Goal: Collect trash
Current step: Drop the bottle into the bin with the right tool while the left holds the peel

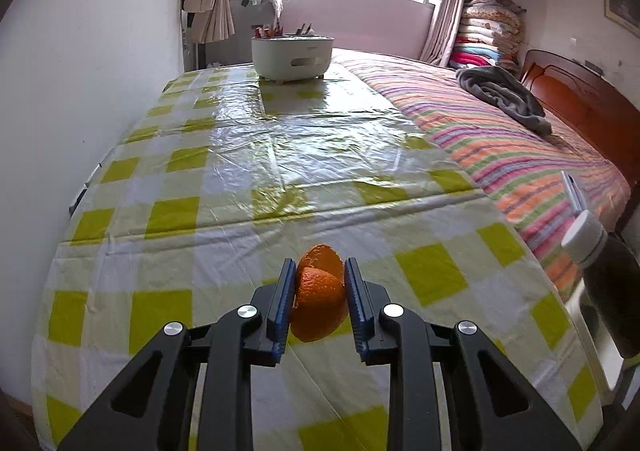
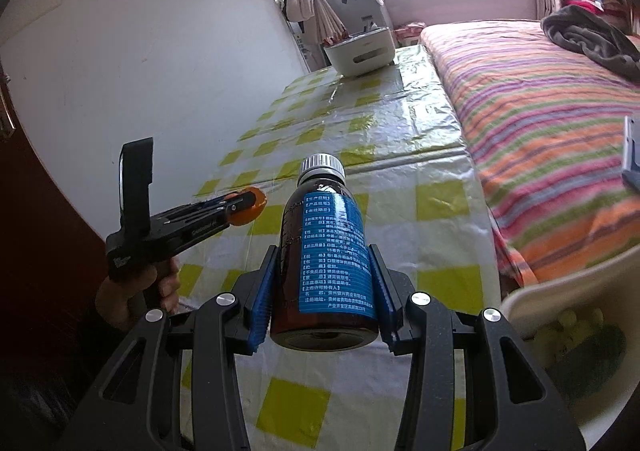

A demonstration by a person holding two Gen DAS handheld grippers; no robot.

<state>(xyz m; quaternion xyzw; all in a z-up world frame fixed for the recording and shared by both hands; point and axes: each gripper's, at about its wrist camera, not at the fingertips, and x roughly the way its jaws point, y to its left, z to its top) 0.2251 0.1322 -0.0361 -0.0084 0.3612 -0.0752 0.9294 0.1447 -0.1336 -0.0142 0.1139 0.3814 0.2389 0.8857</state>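
My left gripper [image 1: 320,275] is shut on a piece of orange peel [image 1: 319,301] and holds it above the yellow-checked tablecloth [image 1: 240,171]. The peel also shows in the right wrist view [image 2: 250,208], held in the left gripper [image 2: 244,207]. My right gripper [image 2: 324,267] is shut on a brown medicine bottle [image 2: 326,251] with a blue label and a white cap, held above the table. The bottle shows at the right edge of the left wrist view [image 1: 600,263]. A white bin [image 2: 560,315] with trash inside sits low at the right.
A white lidded container [image 1: 293,56] with items stands at the table's far end. A bed with a striped cover [image 1: 500,139] and a grey blanket [image 1: 504,95] runs along the table's right side. A white wall [image 1: 88,71] borders the left.
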